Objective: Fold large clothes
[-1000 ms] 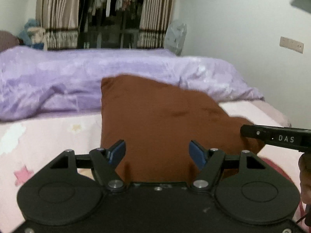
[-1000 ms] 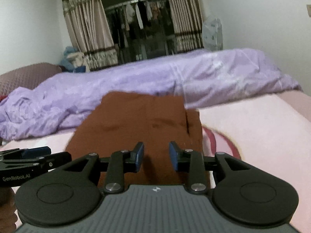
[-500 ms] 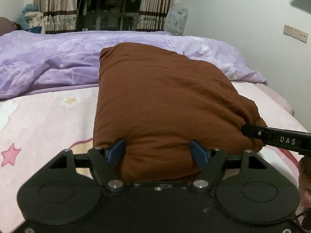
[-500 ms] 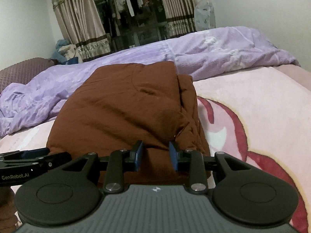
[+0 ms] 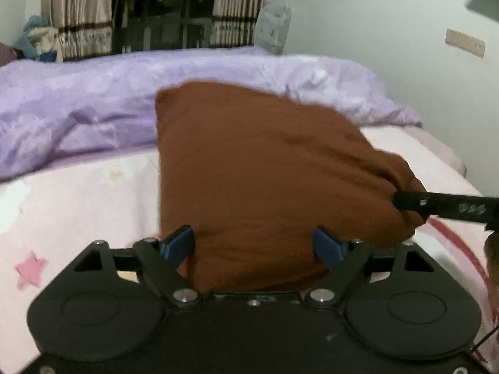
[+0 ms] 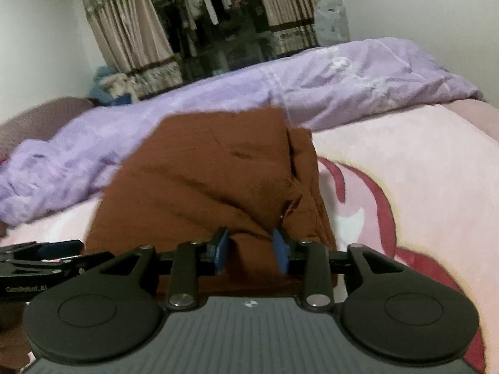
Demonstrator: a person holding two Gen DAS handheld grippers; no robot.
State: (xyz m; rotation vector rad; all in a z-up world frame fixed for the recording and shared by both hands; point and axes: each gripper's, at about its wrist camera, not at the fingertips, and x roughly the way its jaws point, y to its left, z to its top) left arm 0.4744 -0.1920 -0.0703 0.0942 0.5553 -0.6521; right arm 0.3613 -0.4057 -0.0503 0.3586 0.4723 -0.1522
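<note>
A folded brown garment [image 5: 259, 168] lies on the pink bed blanket; it also shows in the right wrist view [image 6: 212, 184]. My left gripper [image 5: 254, 246] is open, its blue pads [image 5: 177, 244] standing on either side of the garment's near edge. My right gripper [image 6: 251, 249] is partly open, with the near right part of the cloth bunched between its pads [image 6: 220, 249]; a firm grip cannot be confirmed. The right gripper's finger shows at the right edge of the left wrist view [image 5: 443, 207], touching the garment's right corner.
A crumpled purple duvet [image 5: 93, 106] lies across the bed behind the garment. The pink blanket [image 6: 421, 168] with red and star patterns spreads to both sides. Curtains and a clothes rail [image 6: 212, 18] stand beyond the bed. A white wall is on the right.
Both views tilted up and blurred; the garment sits lower and farther in frame than half a second ago. The right gripper's pads have spread slightly.
</note>
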